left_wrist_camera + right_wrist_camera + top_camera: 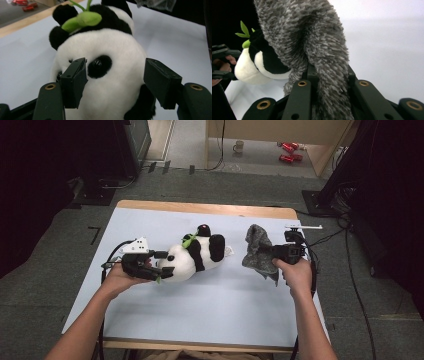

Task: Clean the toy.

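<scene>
Forearms come in from the bottom edge of the high view, cut off at the elbows. Beyond them, a flat white table [210, 305] carries a soft plush panda [192, 257], lying on its side, with a green felt leaf [81, 21] on its head. Right of it hangs a grey fuzzy cloth [260, 252], folded and shaggy. Closed on the cloth, the right gripper [275, 252] pinches it tightly; the jaw tips are hidden in the pile. Left gripper [162, 262] stands open around the panda's head, not pressing it.
</scene>
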{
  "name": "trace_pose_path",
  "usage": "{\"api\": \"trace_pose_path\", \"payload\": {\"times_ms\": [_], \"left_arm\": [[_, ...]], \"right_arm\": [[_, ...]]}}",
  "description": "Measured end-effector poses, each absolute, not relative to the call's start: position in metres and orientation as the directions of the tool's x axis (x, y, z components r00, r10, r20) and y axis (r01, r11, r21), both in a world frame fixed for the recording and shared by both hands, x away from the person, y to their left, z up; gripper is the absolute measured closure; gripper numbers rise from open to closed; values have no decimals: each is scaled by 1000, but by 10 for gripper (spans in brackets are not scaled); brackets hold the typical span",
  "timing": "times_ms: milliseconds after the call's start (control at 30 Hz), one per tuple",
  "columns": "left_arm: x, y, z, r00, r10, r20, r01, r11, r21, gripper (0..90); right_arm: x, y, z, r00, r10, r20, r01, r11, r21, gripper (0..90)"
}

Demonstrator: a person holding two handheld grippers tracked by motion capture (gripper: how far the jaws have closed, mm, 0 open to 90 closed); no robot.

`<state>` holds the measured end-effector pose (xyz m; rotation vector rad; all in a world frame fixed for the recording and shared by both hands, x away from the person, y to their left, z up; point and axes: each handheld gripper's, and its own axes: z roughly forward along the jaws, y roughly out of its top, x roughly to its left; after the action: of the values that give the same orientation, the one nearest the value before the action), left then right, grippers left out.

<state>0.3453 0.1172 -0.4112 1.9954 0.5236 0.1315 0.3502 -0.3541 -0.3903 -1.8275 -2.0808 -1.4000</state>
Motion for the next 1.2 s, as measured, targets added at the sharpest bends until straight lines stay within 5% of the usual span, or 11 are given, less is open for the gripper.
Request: {"api": "trace_pose_path", "payload": {"times_ms": [533, 833, 1200], "left_arm": [[343, 121, -418, 863, 484, -146, 369, -406, 836, 294], [345, 137, -421, 828, 549, -117, 382, -398, 834, 292], [353, 153, -431, 782, 614, -107, 426, -401, 811, 288]], "right_arm": [[344, -357, -406, -314, 765, 562, 806, -98, 584, 764], [350, -352, -429, -346, 835, 428, 793, 17, 609, 751], [364, -372, -455, -296, 888, 353, 795, 25, 606, 749]]}}
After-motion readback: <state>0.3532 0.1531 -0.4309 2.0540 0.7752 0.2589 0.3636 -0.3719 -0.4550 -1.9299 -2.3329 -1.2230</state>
